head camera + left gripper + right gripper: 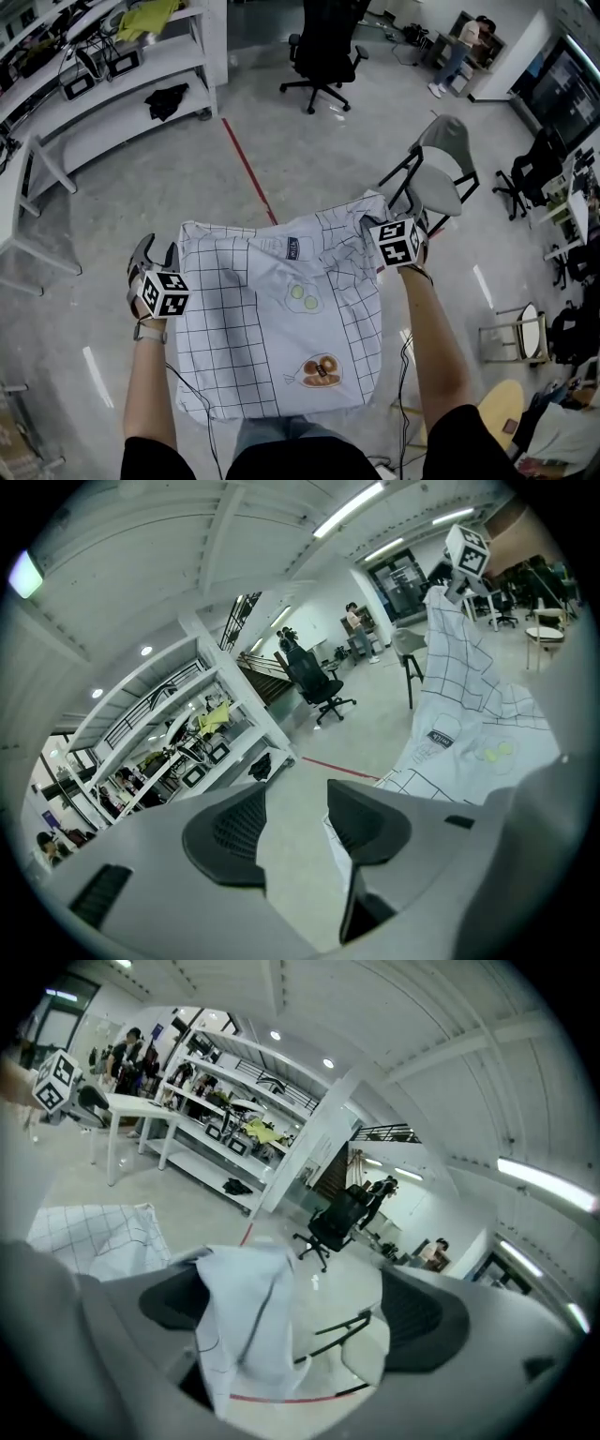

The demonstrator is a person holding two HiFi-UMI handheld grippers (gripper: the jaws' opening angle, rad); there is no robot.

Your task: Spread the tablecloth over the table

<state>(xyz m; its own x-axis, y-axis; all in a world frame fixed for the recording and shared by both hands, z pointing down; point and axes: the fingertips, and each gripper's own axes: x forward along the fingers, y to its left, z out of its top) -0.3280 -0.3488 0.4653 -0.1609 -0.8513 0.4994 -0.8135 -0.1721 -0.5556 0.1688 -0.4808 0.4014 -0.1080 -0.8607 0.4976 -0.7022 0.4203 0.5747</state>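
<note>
Looking close to finished here. Down below, seeing the cloth (pixel 281 319) laid out over the tabletop, with no bare tabletop showing anywhere, grid and food prints facing up. Spreading itself: done, by the look of it. Over to the left gripper (pixel 292 829): standing wide, holding nothing, parked just off the cloth's far left corner, with only bare floor (pixel 375 728) between the jaws. Then the right gripper (pixel 298 1314): wide as well, yet with the far right corner draped loose against one pad (pixel 167 1302), pinched by nothing. Left to do, judging from the head view: slipping that corner off the pad, then flattening the bunched, lifted folds at the far right, next to the chair (pixel 441 164). Worth smoothing the ripples along the near edge too. Otherwise, only tidying remaining.
</note>
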